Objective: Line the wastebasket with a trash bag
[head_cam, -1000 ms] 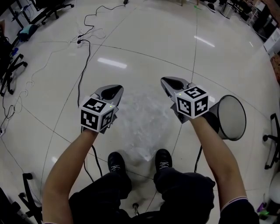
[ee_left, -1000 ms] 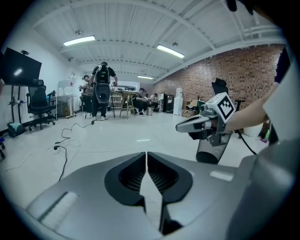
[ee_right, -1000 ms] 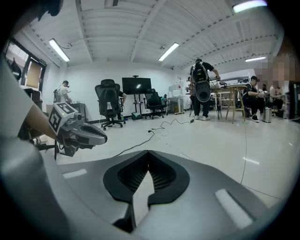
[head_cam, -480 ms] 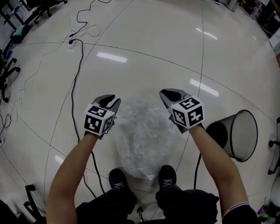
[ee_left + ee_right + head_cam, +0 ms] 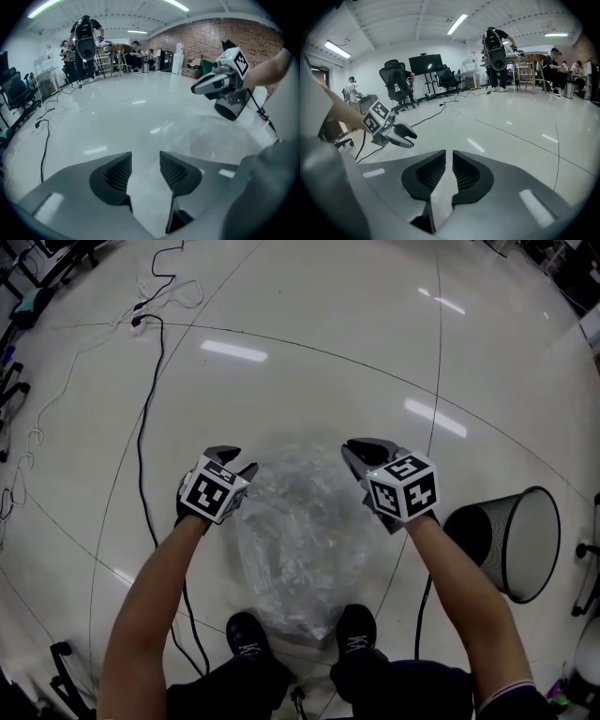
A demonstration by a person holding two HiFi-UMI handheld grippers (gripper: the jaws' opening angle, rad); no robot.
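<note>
- Head view: a clear, crumpled plastic trash bag (image 5: 298, 535) lies spread on the glossy white tiled floor (image 5: 309, 352), just ahead of the person's two black shoes (image 5: 248, 636).
- The left gripper (image 5: 236, 461) hangs at the bag's upper left edge and the right gripper (image 5: 361, 451) at its upper right edge, both pointing down and forward.
- A black wire-mesh wastebasket (image 5: 514, 542) lies on its side on the floor to the right, apart from the bag, mouth turned to the right.
- A thin black cable (image 5: 142, 427) runs over the floor on the left.
- Left gripper view: the left gripper's (image 5: 145, 157) jaws stand wide and have just been opening; nothing is pinched between the pads. The bag's film shows low on the right, under the right gripper.
- Right gripper view: the right gripper's (image 5: 449, 157) jaws are parted only by a narrow slit and have just been opening; no film shows clamped in it. The left gripper hangs at the left, above the floor.
</note>
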